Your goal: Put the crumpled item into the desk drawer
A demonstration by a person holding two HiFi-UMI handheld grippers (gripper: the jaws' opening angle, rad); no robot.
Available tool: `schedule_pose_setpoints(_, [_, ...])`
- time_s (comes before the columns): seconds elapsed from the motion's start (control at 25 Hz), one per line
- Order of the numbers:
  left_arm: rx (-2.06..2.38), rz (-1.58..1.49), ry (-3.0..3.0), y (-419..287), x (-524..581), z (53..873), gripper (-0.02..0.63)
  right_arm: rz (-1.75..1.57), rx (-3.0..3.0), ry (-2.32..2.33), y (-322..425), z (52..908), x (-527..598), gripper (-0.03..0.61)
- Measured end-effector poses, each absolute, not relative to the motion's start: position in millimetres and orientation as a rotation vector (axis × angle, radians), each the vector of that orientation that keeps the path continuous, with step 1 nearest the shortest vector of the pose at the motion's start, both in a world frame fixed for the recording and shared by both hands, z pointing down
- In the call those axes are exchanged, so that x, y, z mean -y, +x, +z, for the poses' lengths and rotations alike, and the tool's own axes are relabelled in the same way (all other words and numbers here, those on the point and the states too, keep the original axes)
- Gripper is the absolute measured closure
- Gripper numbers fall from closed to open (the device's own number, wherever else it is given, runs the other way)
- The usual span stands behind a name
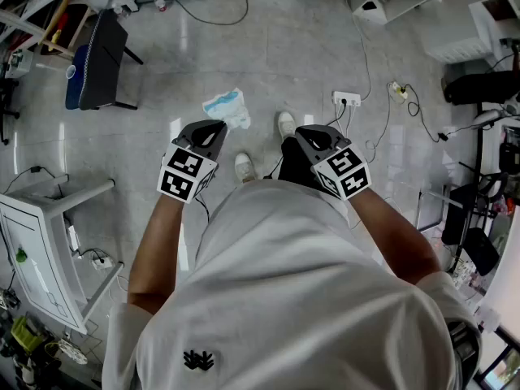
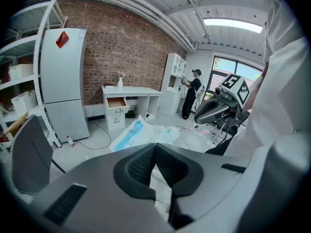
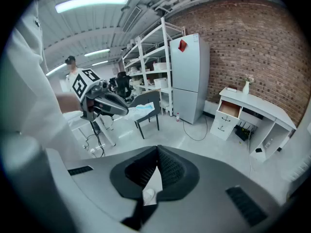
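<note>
A black padded chair (image 1: 101, 51) stands at ten o'clock, off my path. The crumpled white-and-blue plastic wrapper (image 1: 227, 107) lies on the grey floor (image 1: 175, 55), just at twelve o'clock of my left gripper (image 1: 216, 127). That one and my right gripper (image 1: 301, 132) are both closed and empty.

- You stand on a pale, glossy floor (image 1: 268, 63).
- A brick wall (image 2: 121, 47) faces you, with a white fridge (image 2: 63, 81) against it.
- A strip light (image 3: 92, 3) glows overhead.
</note>
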State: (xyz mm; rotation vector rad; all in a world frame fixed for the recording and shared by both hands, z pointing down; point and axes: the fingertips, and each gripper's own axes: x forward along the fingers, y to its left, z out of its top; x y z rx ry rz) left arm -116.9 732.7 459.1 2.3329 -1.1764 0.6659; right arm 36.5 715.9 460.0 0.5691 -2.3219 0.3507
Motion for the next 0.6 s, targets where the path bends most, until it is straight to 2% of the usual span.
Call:
schedule_pose_setpoints(0.32, [1.168,0.728,2.311,-113,-716,467,0.589,0.356,2.344,0.530,28,464,-683,0.551])
schedule_pose_setpoints(0.6, [1.138,0.818,2.324,-86,-608,458,0.589,0.392,2.368,0.506,42,469,-571,0.551])
